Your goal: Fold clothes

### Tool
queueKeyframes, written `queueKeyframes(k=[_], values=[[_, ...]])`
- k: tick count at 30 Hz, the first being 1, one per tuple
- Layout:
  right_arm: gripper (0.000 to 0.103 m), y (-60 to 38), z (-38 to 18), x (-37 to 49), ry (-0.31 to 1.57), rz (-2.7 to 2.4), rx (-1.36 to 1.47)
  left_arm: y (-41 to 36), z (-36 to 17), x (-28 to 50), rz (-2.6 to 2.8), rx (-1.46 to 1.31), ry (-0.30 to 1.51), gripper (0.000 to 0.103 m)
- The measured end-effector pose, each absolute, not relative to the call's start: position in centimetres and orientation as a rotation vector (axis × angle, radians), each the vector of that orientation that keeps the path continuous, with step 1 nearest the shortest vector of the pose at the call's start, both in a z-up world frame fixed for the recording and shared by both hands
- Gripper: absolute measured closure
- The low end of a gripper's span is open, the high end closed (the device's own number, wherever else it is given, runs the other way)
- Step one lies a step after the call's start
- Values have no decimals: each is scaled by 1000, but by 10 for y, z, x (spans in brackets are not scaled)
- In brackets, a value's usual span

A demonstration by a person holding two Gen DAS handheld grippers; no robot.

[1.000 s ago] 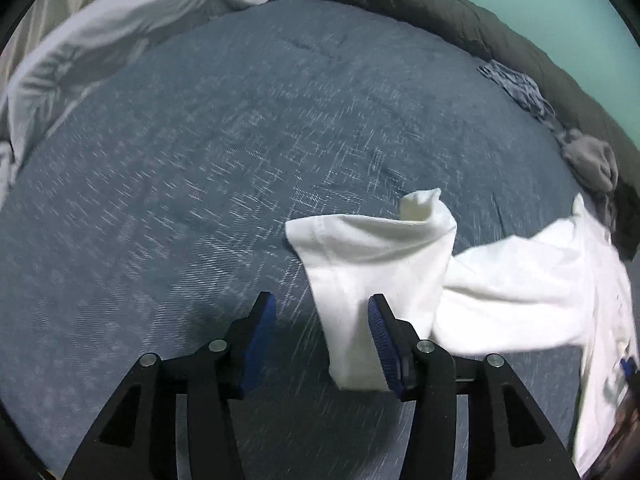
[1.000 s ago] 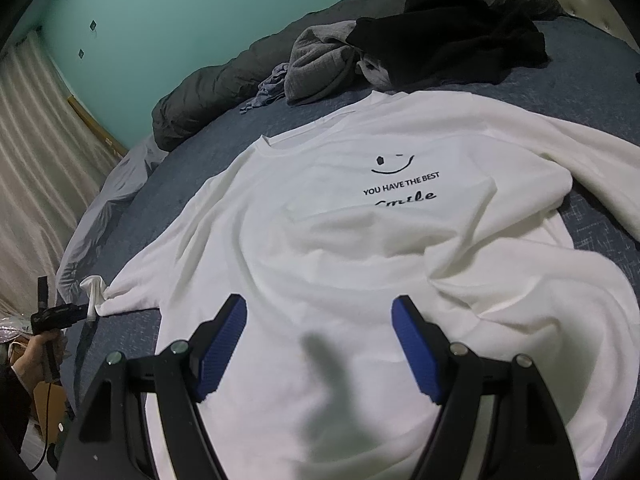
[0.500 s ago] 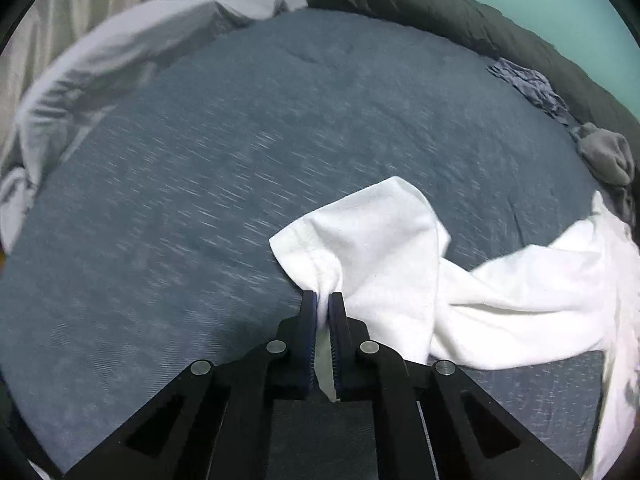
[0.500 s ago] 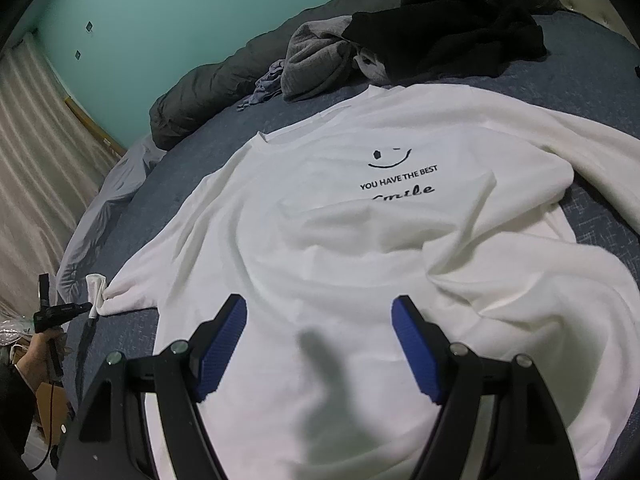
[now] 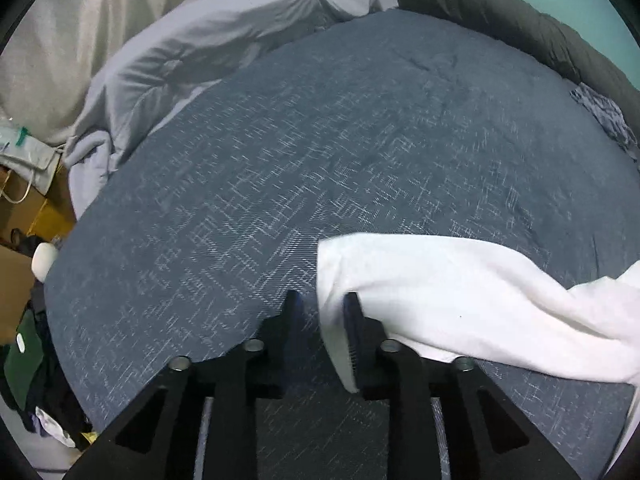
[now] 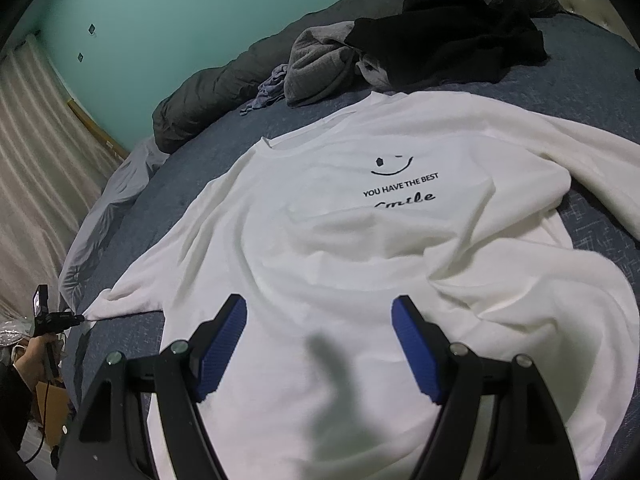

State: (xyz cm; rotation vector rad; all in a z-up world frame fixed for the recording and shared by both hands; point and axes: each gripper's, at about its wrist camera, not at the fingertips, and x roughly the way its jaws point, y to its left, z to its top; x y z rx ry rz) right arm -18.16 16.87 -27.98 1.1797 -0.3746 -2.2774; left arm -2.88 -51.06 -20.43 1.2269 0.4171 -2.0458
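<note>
A white sweatshirt [image 6: 360, 260] with a smiley and "YOU HAVE THE BEST Smile" print lies face up on the blue bed cover [image 5: 320, 140]. Its left sleeve [image 5: 440, 288] stretches out sideways. The cuff end lies between the fingers of my left gripper [image 5: 322, 298], resting against the right finger. Bed cover shows in the gap beside the left finger, so the jaws stand partly open. The right wrist view shows the same left gripper [image 6: 74, 317] at the sleeve tip. My right gripper [image 6: 320, 344] hovers wide open over the shirt's lower body, holding nothing.
A grey garment [image 6: 320, 64] and a black one [image 6: 448, 36] are piled beyond the shirt's collar. A dark grey rolled duvet [image 5: 500, 12] runs along the far edge and a pale blanket [image 5: 220, 40] lies left. Bags [image 5: 24, 152] sit on the floor. A hand [image 6: 38, 354] holds the left gripper.
Half a second ago my left gripper was shut on the sleeve cuff. It has since drawn the sleeve out straight and its jaws have parted. The right gripper has barely moved.
</note>
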Motion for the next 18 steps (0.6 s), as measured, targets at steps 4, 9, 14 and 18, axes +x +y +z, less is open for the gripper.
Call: queueKeyframes(k=[4, 9, 14, 18], values=[[27, 169, -278, -180, -379, -2273, 1181, -489, -187, -28, -2133, 1192, 411, 70], [27, 174, -273, -179, -397, -2276, 1167, -426, -174, -53, -2335, 1226, 420, 60], [27, 181, -270, -180, -421, -2284, 1160, -337, -175, -84, -2512, 1289, 439, 43], [27, 188, -267, -182, -440, -2291, 1155, -277, -185, -105, -2597, 1342, 449, 29]])
